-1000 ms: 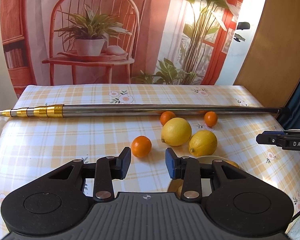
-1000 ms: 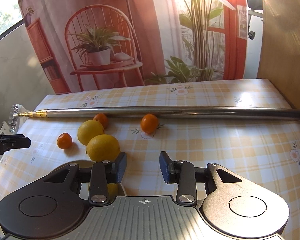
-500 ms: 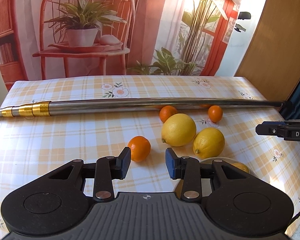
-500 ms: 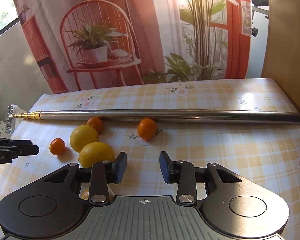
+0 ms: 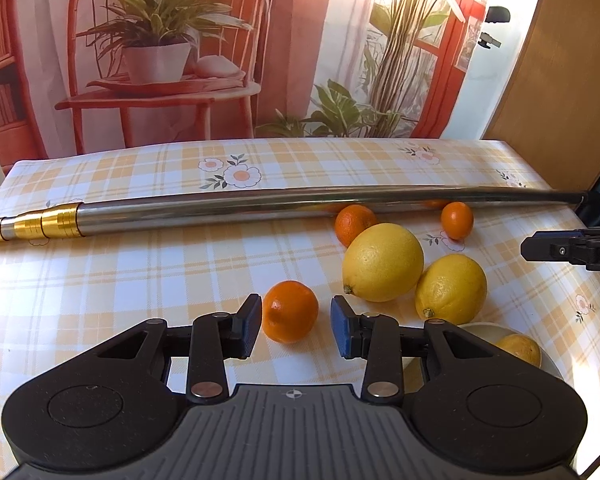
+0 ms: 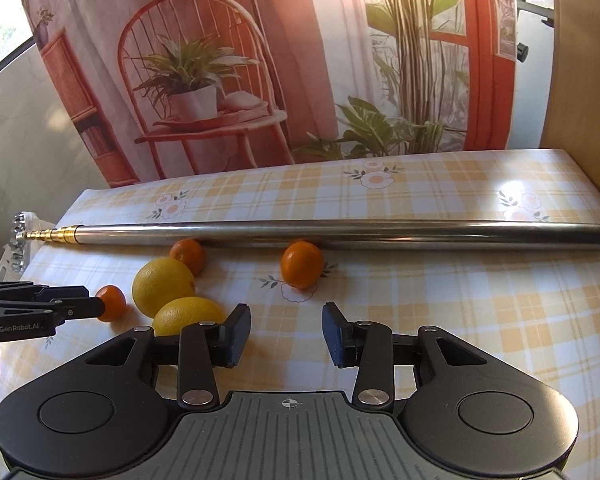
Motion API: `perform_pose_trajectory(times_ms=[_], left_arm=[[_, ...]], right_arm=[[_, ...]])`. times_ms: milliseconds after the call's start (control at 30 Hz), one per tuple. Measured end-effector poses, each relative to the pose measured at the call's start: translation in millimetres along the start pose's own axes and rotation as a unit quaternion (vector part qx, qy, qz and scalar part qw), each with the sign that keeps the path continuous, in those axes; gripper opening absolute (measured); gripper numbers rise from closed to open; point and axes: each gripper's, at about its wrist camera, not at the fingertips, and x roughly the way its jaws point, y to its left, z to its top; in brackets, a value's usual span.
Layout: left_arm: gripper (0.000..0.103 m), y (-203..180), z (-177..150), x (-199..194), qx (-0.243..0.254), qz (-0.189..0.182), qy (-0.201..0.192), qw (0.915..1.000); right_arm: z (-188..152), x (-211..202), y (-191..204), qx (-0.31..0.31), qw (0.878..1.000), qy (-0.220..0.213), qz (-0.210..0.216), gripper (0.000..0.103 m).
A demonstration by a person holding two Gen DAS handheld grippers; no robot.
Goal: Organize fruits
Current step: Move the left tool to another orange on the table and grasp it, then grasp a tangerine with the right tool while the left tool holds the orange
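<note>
Left gripper [image 5: 292,326] lined up on the nearest mandarin [image 5: 290,311]; nothing grasped yet.

Left wrist view, left to right: telescopic metal pole [image 5: 260,208] at 12 o'clock, acting as a backstop for two small oranges; mandarin dead centre between the spread pads, left pad about touching; two lemons [image 5: 382,262] at 2 o'clock; bowl [image 5: 476,330] holding one fruit at 3 o'clock, likely the destination. Right gripper [image 6: 286,334] hangs spread and empty, facing the far orange [image 6: 302,264] at its 12 o'clock, apparently waiting.

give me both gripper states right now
left gripper: open, fingers either side of the nearest orange, not clamped.
right gripper: open, holding nothing.
</note>
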Motion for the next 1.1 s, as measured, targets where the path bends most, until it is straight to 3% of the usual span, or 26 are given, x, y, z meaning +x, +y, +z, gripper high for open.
perform_pose_trajectory(times_ms=[267, 1100], left_arm=[[0.040, 0, 0, 11, 0.002, 0.012, 0.003, 0.9999], [0.032, 2, -8, 0, -0.012, -0.007, -0.017, 0.9998]], right_arm=[[3, 11, 0, 0.002, 1.000, 0.002, 0.002, 0.037], [16, 60, -16, 0.040, 0.999, -0.036, 0.008, 0.039]])
